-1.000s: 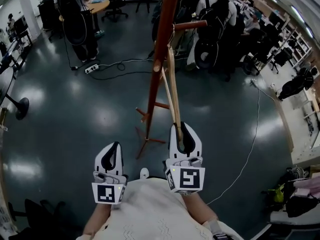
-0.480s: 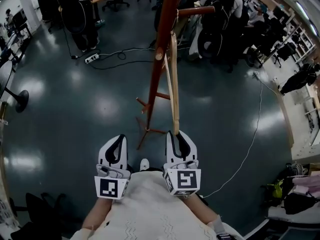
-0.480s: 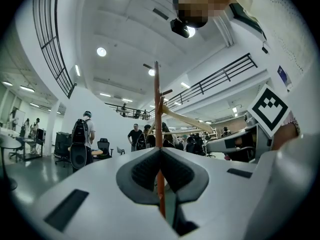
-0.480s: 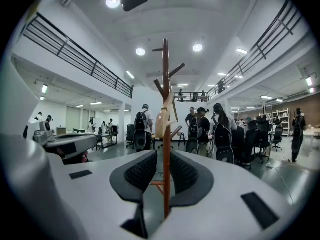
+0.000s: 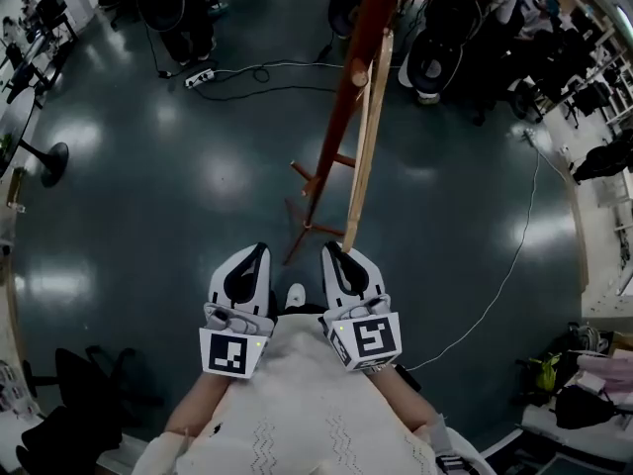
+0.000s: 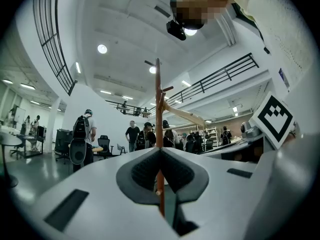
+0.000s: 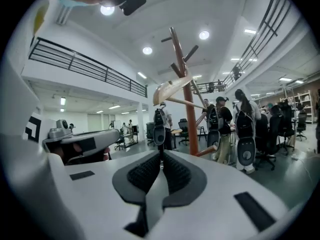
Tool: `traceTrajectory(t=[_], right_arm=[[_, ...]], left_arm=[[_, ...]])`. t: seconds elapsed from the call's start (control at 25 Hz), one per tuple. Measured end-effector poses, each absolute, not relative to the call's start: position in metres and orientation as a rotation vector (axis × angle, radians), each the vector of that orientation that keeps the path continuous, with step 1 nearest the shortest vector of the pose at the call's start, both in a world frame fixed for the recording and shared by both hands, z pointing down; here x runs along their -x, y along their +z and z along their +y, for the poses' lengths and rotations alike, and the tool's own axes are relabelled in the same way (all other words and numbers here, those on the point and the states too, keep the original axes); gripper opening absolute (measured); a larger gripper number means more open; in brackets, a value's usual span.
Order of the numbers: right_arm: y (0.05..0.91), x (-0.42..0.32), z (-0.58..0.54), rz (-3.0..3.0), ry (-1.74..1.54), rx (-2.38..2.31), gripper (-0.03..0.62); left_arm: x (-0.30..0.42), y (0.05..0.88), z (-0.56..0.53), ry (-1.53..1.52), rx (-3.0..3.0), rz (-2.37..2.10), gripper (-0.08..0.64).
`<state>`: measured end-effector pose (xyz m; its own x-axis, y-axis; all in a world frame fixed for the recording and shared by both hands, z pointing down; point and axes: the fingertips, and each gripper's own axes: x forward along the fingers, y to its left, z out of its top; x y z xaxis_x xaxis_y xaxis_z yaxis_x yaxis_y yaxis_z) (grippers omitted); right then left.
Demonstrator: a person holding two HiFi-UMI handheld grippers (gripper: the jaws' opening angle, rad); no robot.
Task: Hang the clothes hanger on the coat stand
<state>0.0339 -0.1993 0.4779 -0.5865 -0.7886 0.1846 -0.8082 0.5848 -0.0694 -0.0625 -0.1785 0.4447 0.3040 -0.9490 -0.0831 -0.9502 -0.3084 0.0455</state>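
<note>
Grip on clothes hanger (image 5: pixel 364 146) gone: right gripper (image 5: pixel 334 252) pulling back toward lower centre, jaws pressed together on nothing. Clothes hanger now dangling unaided from coat stand (image 5: pixel 341 117) peg, upper centre. Left gripper (image 5: pixel 255 255) idling alongside, jaws together too. Hanging step looking finished

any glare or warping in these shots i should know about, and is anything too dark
Head view: dim overall, pale lamp reflections glare on the glossy floor, and the room's edges bow from the wide lens. Left gripper view: ceiling lamps blow out white, black vignette in the corners. Right gripper view: same vignette, the railing curves strongly, yet the hanger reads clearly.
</note>
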Motion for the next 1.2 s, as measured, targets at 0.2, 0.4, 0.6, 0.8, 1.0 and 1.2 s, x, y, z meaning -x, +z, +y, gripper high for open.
traceTrajectory(t=[0.2, 0.4, 0.6, 0.8, 1.0, 1.2], right_arm=[[0.477, -0.004, -0.192, -2.758, 0.132, -1.192, 0.02], [0.464, 0.008, -0.2, -2.842, 0.143, -1.212, 0.018], [0.474, 0.013, -0.204, -2.83, 0.145, -1.146, 0.02], [0.48, 0.015, -0.2, -2.834, 0.158, -1.116, 0.018], [0.478, 0.012, -0.201, -2.844, 0.163, -1.115, 0.018], [0.483, 0.009, -0.2, -2.828, 0.171, -1.122, 0.018]], left_arm=[[0.063, 0.455, -0.181, 0.144, 2.538, 1.869, 0.012], [0.054, 0.46, -0.182, 0.124, 2.566, 1.86, 0.012], [0.05, 0.467, -0.186, 0.108, 2.579, 1.877, 0.012], [0.053, 0.47, -0.184, 0.097, 2.582, 1.888, 0.012], [0.052, 0.469, -0.187, 0.094, 2.578, 1.892, 0.012], [0.047, 0.469, -0.185, 0.088, 2.586, 1.871, 0.012]])
